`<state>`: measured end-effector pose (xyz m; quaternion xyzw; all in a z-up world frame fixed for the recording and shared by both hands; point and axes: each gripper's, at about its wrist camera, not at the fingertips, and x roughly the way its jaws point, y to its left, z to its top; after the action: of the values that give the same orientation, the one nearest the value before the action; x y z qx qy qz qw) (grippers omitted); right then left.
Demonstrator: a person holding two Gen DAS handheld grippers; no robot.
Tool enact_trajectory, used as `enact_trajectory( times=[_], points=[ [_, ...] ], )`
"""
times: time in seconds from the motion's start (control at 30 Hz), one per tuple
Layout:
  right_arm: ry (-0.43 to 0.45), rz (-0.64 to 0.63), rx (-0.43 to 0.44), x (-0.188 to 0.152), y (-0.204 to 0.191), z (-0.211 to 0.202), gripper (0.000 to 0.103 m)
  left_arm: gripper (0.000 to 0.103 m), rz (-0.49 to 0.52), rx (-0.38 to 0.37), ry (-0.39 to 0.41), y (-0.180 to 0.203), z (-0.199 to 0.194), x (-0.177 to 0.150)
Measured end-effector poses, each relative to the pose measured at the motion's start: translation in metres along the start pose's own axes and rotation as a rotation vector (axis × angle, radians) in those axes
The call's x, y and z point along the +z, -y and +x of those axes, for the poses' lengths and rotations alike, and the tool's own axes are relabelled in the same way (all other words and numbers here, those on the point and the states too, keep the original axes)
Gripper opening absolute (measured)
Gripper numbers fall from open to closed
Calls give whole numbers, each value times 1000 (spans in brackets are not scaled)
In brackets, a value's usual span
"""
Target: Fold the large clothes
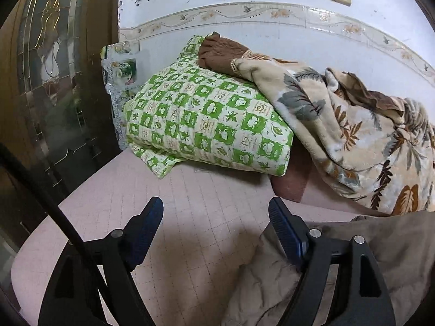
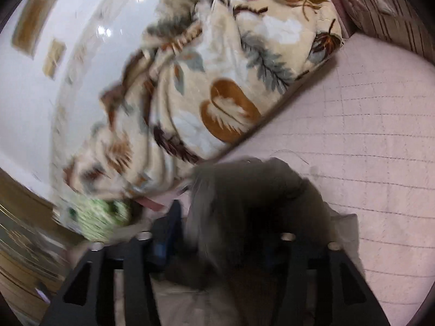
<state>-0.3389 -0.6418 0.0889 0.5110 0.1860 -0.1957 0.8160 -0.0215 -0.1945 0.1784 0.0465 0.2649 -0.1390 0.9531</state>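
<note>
A folded quilt (image 1: 206, 119) lies on the bed (image 1: 190, 217) ahead of the left tongs (image 1: 216, 214); a blanket (image 1: 353, 135) is heaped to its right, a garment (image 1: 394, 244) beside the tongs' right finger.

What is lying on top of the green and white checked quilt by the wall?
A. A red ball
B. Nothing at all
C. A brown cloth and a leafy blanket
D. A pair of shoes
C: in the left tool's view, a brown cloth and the edge of a cream blanket with leaf prints rest on the folded green and white quilt.
</note>
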Motion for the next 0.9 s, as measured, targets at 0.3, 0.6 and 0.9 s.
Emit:
enact_trajectory(
  times=[0.3, 0.6, 0.9],
  points=[
    [12, -222, 45, -31, -48, -57, 78, 79, 129, -257, -17, 60, -59, -35],
    [-174, -604, -244, -140, -78, 21, 78, 79, 401, -276, -224, 175, -32, -115],
    [-278, -601, -399, -134, -49, 84, 85, 98, 363, -223, -454, 185, 43, -133]
  ],
)
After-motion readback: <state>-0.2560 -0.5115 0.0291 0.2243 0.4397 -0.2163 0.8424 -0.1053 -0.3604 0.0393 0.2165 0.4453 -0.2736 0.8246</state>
